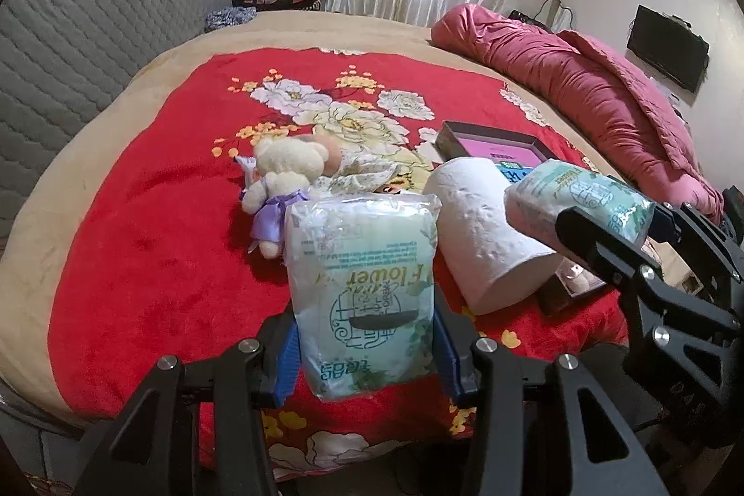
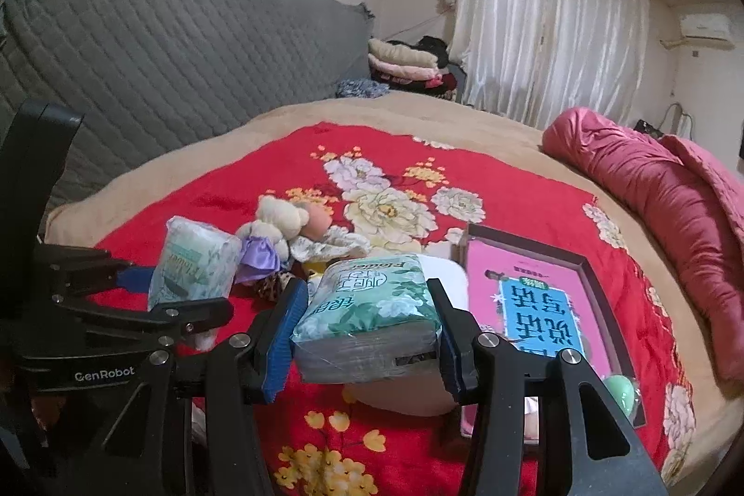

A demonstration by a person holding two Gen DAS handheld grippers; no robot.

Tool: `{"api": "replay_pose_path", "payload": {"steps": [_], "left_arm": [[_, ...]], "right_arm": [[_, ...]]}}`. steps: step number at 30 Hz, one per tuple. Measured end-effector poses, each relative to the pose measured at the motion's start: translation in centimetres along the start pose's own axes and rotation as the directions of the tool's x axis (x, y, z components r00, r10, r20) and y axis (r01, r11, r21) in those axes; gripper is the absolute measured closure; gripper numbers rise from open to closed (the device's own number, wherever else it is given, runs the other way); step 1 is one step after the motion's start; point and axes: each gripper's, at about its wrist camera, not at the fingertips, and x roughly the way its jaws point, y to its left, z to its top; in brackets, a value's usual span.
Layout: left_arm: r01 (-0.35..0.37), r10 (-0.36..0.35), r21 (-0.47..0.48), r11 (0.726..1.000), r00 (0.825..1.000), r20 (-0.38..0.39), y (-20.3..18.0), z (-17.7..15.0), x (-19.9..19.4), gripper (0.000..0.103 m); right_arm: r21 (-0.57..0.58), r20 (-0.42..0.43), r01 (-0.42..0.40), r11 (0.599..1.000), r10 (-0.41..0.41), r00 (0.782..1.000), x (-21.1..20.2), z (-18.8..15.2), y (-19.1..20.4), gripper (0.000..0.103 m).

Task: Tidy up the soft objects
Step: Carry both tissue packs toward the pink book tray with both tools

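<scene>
My left gripper (image 1: 365, 349) is shut on a pale green tissue pack (image 1: 360, 287), held upright above the red floral blanket (image 1: 139, 240). In the right wrist view that same pack (image 2: 193, 263) hangs at the left in the left gripper (image 2: 153, 291). My right gripper (image 2: 367, 338) is shut on a second green tissue pack (image 2: 372, 319), lying flat between the blue pads; it shows in the left wrist view as the second pack (image 1: 576, 198) at the right. A white toilet roll (image 1: 483, 231) lies behind. A cream plush bear (image 1: 279, 180) with a purple bow lies on the blanket.
A dark box with a pink and blue book (image 2: 539, 310) lies right of the roll, a green egg-shaped object (image 2: 623, 391) at its near corner. A rolled pink quilt (image 2: 674, 217) runs along the right. A grey quilted headboard (image 2: 162, 54) stands left, folded clothes (image 2: 404, 63) beyond.
</scene>
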Motion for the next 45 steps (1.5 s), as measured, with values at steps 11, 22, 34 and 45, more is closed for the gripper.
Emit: {"api": "replay_pose_path", "payload": {"steps": [11,22,34,45], "left_arm": [[-0.008,0.007,0.023,1.0,1.0,0.028,-2.2,0.6,-1.4,0.055],[0.046,-0.048,0.06,0.997,0.998,0.04,-6.0,1.6,-1.8,0.055],[0.115,-0.118,0.095,0.989,0.993,0.022,-9.7,2.9,-0.9,0.055],[0.166,-0.172,0.158,0.973,0.985,0.024,-14.6,6.2,1.3,0.055]], "right_arm": [[0.091,0.061,0.022,0.996,-0.027,0.998,-2.2,-0.4,-3.0,0.051],[0.171,0.13,0.045,0.984,-0.067,0.989,-3.9,-0.5,-5.7,0.051],[0.298,0.135,0.155,0.942,-0.202,0.97,-4.7,-1.7,-10.8,0.051],[0.42,0.064,0.268,0.867,-0.323,0.944,-4.4,-4.3,-16.7,0.05]]}}
